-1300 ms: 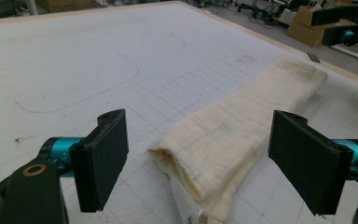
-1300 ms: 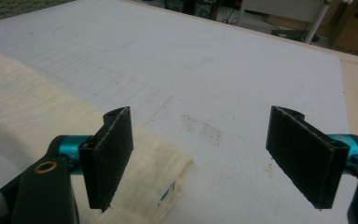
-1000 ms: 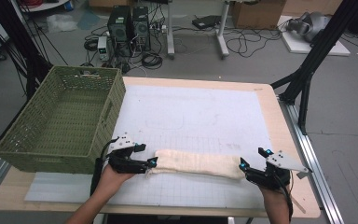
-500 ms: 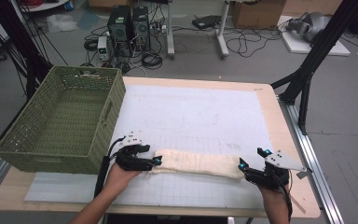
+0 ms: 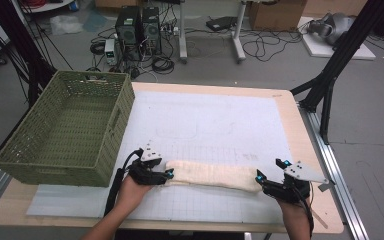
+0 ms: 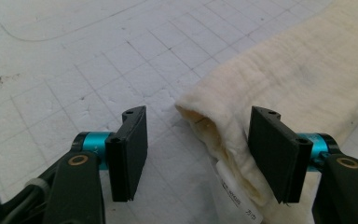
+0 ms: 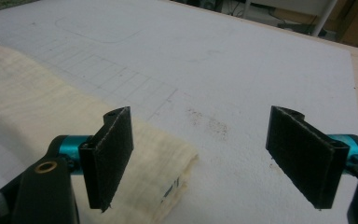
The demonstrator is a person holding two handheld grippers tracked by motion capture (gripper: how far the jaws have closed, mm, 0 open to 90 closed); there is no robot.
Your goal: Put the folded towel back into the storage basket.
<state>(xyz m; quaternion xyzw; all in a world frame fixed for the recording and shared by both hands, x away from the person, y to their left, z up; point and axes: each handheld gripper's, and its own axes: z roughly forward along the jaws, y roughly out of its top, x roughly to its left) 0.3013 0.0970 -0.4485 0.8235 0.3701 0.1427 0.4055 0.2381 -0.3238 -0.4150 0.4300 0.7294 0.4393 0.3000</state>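
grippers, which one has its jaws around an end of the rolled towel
The left gripper: the rolled towel's end sits between its open jaws. The right gripper is open over bare mat, the towel beside one jaw.

Green basket point(image 5: 67, 132) (left of mat point(image 5: 205, 120))

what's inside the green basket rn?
Nothing visible: the green basket shows bare woven floor and walls in the high view. Its near wall hides the strip of floor just behind it. The folded towel lies on the white mat, outside it.
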